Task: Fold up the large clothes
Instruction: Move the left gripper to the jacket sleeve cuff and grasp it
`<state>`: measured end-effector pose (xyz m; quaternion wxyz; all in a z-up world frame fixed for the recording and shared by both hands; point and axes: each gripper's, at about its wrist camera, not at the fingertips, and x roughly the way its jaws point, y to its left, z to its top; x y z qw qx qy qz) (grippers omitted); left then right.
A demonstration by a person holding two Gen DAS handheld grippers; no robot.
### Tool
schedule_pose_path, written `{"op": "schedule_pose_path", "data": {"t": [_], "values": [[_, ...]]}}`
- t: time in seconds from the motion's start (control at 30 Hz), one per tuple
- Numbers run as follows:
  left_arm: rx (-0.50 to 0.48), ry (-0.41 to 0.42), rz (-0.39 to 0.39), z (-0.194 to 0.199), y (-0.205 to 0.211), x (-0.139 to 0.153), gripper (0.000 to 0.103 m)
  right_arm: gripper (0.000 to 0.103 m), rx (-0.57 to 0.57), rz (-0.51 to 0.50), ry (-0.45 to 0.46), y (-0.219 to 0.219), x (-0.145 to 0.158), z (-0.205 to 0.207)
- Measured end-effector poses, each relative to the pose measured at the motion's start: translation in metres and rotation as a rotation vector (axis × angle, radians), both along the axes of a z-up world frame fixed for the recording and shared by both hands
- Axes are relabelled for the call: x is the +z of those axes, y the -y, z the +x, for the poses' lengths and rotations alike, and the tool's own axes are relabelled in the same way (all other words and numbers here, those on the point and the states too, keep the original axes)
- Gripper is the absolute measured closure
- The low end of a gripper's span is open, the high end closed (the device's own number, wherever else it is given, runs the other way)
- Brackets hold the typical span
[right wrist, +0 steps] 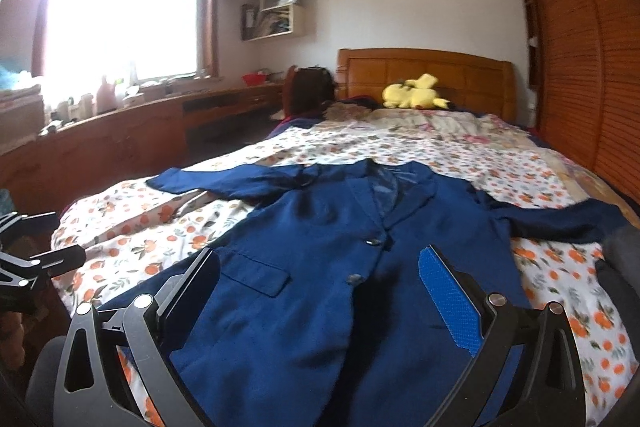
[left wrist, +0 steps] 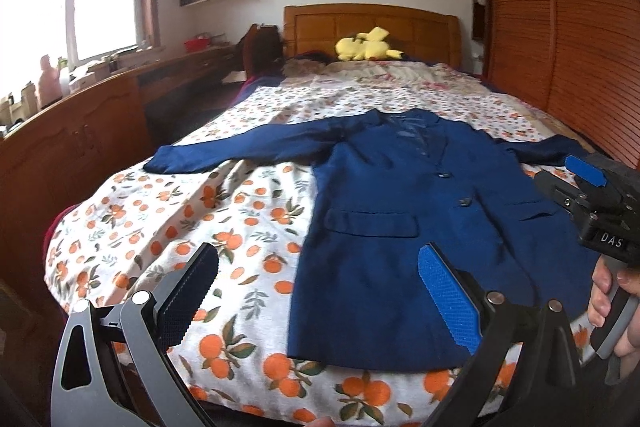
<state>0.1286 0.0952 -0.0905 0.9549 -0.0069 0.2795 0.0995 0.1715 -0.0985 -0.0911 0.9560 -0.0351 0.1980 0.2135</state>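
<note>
The only legible writing is "DAS" in white letters on a small black label on the body of the right gripper [left wrist: 592, 183], seen at the right edge of the left wrist view; nothing else can be read

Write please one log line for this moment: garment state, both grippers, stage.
stage: before first fold | blue jacket: flat on bed, sleeves spread | left gripper: open, empty | right gripper: open, empty, above jacket
</note>
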Motion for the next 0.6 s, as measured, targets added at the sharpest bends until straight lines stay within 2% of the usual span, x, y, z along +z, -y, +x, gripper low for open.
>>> {"op": "schedule_pose_path", "data": {"t": [0.2,0.37,0.6], "values": [[0.064,-0.023,-0.006,0.013,-0.017,-0.005,0.002,0.007,0.091,-0.002,-0.029,-0.029,-0.004,0.029],[0.067,-0.037,-0.009,0.035,-0.036,-0.010,0.002,0.010,0.127,0.007,-0.053,-0.059,-0.012,0.056],[0.041,-0.060,-0.047,0.080,-0.072,-0.019,0.002,0.013,0.074,-0.011,-0.083,-0.073,-0.032,0.089]]}}
